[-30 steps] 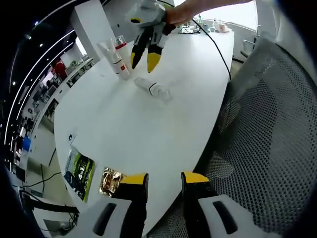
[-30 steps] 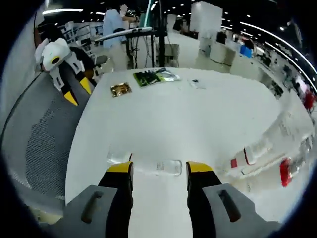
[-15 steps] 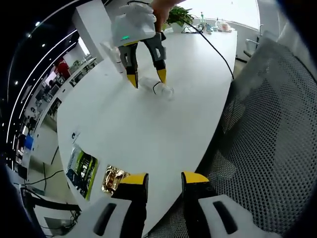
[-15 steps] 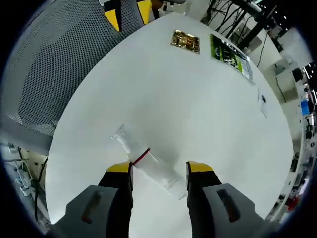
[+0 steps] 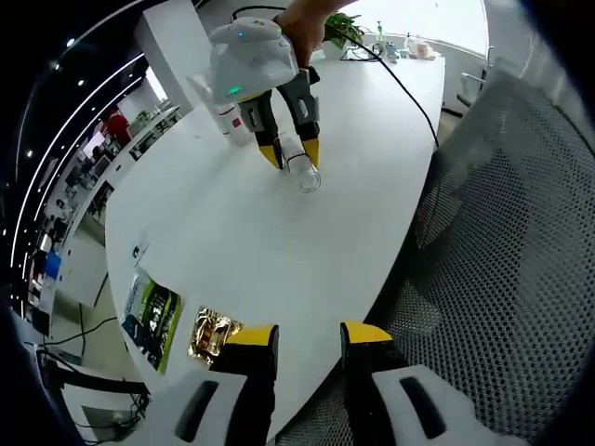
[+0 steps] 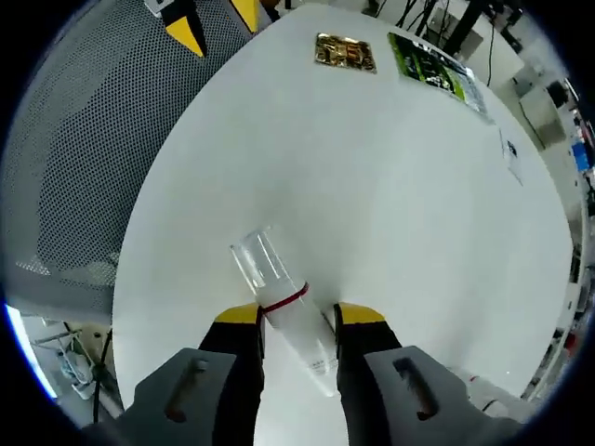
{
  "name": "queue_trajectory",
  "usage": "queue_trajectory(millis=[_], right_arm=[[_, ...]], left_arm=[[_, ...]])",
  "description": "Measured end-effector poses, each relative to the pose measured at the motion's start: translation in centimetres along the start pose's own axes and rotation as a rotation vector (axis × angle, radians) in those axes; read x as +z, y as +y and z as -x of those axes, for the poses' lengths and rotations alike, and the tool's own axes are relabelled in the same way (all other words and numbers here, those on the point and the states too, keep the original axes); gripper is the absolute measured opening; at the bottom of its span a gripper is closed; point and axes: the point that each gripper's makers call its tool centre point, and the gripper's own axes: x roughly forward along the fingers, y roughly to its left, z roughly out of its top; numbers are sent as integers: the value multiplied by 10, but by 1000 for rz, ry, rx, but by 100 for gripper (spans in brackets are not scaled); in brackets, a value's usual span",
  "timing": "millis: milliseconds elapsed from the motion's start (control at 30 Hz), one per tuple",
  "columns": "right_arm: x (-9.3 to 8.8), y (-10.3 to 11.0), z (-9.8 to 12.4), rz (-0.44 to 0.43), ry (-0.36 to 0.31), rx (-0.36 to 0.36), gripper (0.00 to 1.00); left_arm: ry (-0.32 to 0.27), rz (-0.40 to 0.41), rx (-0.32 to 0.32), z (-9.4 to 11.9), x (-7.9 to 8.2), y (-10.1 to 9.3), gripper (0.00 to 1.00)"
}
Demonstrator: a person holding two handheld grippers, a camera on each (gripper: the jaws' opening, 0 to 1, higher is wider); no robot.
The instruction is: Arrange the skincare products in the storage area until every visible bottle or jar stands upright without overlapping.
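Note:
A clear bottle (image 6: 290, 318) with a red band and a see-through cap lies on its side on the white table (image 6: 390, 214). My right gripper (image 6: 297, 318) is shut on its body, the cap sticking out beyond the jaws. The left gripper view has that same right gripper (image 5: 290, 153) far across the table, pinching the bottle (image 5: 303, 173) from above. Behind it a couple of white products (image 5: 226, 119) with red marks stand upright. My left gripper (image 5: 309, 336) hangs open over the table's near edge, holding nothing. It also appears as the left gripper (image 6: 214, 20) above the chair.
A grey mesh chair (image 5: 502, 242) stands against the table's edge, seen also as the chair (image 6: 84, 158). A gold packet (image 5: 208, 337) and a green packet (image 5: 149, 314) lie near the left gripper. A black cable (image 5: 409, 88) runs along the far table.
My right gripper's jaws have narrowed onto the lying bottle, which now sits gripped between them. The left gripper has stayed where it was.

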Motion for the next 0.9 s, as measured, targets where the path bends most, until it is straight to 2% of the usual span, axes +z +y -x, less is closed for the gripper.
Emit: queue_trajectory(millis=[167, 300, 400, 633, 733, 767, 800, 900], right_arm=[[-2, 5, 0, -140, -7, -30, 26], [2, 9, 0, -260, -43, -47, 22], [10, 10, 1, -397, -111, -104, 20], [9, 24, 3, -503, -178, -198, 18], [14, 27, 10, -620, -274, -224, 18], [18, 28, 15, -675, -333, -231, 18], [20, 28, 17, -693, -352, -237, 18], [27, 27, 32, -835, -497, -267, 18]], left_arm=[[11, 4, -3, -1, -2, 0, 27], [14, -1, -11, -1, -3, -3, 23], [25, -4, -16, -2, -5, -4, 23], [33, -10, -14, -2, -7, -4, 24], [38, -13, -21, -2, -8, -6, 24], [33, -13, -19, -3, -7, -6, 24], [34, -11, -22, -3, -7, -6, 24], [33, -8, -21, -3, -6, -5, 25]])
